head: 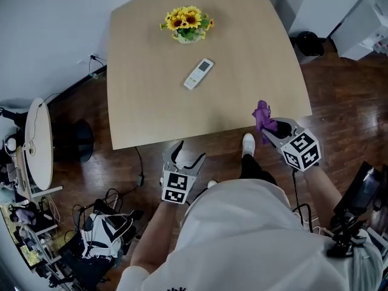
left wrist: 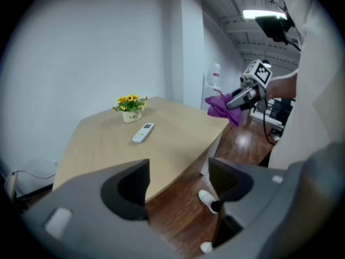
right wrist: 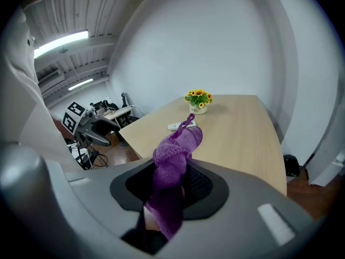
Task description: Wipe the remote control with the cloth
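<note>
**Person's white shirt (head: 260, 235) up close, cloth (head: 262, 115) clamped, remote (head: 199, 73) out on the table (head: 254, 53)**

Past the shirt, both grippers are held out low in front of the person, above the dark wooden floor (head: 151, 162) at the table's near edge. Over on the right, the right gripper (head: 271, 126) has its jaws closed hard on the purple cloth. Its own view shows the knitted fabric bunched between the pads, poking up and forward past the tips. That bundle sits right at the table's near right corner.

Now the left gripper (head: 187, 155): jaws spread wide, with floor and a white shoe (head: 248, 143) showing through the gap in the left gripper view. It hangs just short of the table edge.

And the remote? White, lying flat at a slant around the middle of the pale tabletop, well apart from both grippers and from the cloth. Beyond it, toward the far edge, stands a small pot of yellow flowers (head: 187, 24), near the remote but not touching it.
</note>
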The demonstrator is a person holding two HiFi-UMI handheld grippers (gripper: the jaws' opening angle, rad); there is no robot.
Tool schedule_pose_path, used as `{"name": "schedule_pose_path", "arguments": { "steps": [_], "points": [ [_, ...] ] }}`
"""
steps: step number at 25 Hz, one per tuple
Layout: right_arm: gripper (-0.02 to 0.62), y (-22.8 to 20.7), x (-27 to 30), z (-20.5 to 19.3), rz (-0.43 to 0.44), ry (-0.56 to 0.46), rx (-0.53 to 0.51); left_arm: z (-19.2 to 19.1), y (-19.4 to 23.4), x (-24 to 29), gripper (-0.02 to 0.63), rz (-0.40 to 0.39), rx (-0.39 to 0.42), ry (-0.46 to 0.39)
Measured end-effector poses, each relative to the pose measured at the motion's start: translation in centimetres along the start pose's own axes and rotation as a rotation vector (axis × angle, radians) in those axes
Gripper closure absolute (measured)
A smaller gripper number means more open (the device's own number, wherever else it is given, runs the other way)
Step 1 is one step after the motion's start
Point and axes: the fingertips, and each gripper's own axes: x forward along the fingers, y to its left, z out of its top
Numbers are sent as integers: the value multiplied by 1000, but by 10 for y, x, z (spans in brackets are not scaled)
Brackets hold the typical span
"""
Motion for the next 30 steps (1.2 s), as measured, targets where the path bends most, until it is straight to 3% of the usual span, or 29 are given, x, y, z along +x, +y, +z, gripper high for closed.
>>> {"name": "schedule_pose_path", "arguments": {
  "steps": [4, 7, 14, 18, 23, 30],
  "points": [
    [471, 53, -16, -12, -78, -45, 12, -15, -13, -47, 250, -61, -40, -96],
    [471, 107, -30, -31, -117, -72, 34, -39, -27, -86, 250, -90, -3, -149],
    [471, 244, -62, -72, -148, -68, 42, -114, -55, -176, 257, -167, -17, -189],
    [471, 248, -67, -74, -167, -79, 33, -140, -52, -173, 262, -180, -43, -137],
    [471, 242, -67, -58, -178, -101, -2, -121, -45, -170, 268, -190, -101, -165],
    [471, 241, -66, -72, -193, -105, 38, -111, -57, -157, 275, -238, -50, -163]
  ]
}}
